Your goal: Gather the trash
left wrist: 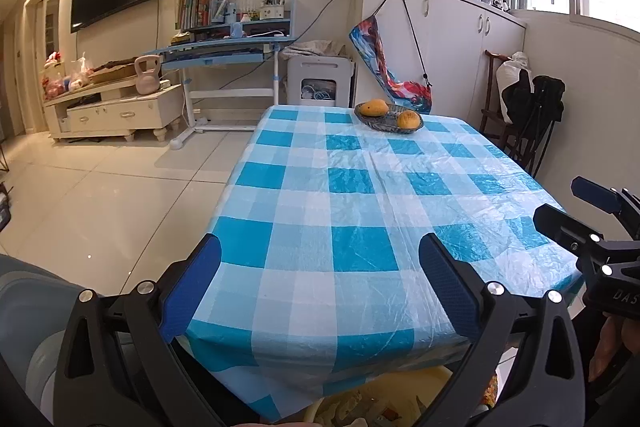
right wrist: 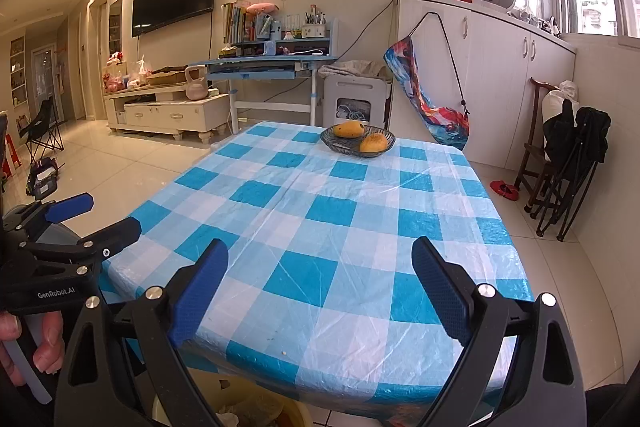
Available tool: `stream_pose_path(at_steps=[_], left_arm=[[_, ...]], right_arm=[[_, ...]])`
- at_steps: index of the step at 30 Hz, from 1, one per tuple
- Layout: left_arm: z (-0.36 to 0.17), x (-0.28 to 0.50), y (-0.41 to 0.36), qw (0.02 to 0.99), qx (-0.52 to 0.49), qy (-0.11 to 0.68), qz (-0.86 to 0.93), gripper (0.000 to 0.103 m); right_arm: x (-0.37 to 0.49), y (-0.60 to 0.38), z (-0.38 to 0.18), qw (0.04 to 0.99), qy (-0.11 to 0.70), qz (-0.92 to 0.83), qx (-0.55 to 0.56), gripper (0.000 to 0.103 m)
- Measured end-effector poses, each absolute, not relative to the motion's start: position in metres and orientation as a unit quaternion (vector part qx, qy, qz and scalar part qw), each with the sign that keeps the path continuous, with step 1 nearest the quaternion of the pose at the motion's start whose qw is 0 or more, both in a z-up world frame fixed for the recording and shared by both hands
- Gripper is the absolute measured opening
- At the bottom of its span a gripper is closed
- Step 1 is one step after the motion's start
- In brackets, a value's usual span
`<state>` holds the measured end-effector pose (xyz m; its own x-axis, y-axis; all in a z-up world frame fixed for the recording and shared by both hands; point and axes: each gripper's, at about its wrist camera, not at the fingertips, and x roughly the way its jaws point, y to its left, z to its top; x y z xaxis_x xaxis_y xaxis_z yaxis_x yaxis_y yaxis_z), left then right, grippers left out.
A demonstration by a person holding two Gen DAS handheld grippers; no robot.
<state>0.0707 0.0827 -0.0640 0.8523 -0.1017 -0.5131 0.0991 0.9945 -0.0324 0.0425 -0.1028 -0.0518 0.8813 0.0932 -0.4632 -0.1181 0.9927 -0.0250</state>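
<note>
Presently both tools hang at the near edge of the worktop [left wrist: 360, 163], a rectangular surface covered by a blue-and-white checked plastic cloth that fills the centre of both views. The left gripper [left wrist: 320, 291] has its blue-padded fingers [left wrist: 192, 291] spread wide with nothing between them. The right gripper [right wrist: 320, 291] stands likewise released and empty; its fingers [right wrist: 440, 291] frame bare cloth. Each tool appears in the other's view, at the right edge of the left wrist view and the left edge of the right wrist view, and a hand [right wrist: 32, 343] shows on the left tool's handle at lower left.

Trash on the worktop is scarce. Only a few small pale specks [right wrist: 283, 352] lie on the cloth near the bottom centre of the right wrist view; whether they are crumbs cannot be told.

Containers, two noted:
- A yellow plastic bin [right wrist: 292, 415] sits below the near edge of the worktop, at the bottom of both views. It holds pale crumpled scraps [left wrist: 352, 407], kind not discernible. Its position under the edge suggests it serves as the collecting point, so that waste can be dropped or swept straight down.
- A dark woven shallow bowl [left wrist: 376, 121] stands at the far end of the worktop, upper centre of the frame, holding two orange-yellow fruits [left wrist: 408, 119], one at each side. These look whole and are judged not to be trash.

Judgement: collection appears nearly complete.
</note>
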Motion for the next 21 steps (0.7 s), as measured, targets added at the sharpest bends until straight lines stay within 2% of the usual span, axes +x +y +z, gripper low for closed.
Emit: stream_pose_path(at_steps=[21], left_arm=[[-0.0634,0.0689,0.0800,0.962,0.003,0.266,-0.055,0.096]], right_arm=[[0.0419,-0.1029,-0.0517,0.970,0.236,0.054,-0.026,0.089]])
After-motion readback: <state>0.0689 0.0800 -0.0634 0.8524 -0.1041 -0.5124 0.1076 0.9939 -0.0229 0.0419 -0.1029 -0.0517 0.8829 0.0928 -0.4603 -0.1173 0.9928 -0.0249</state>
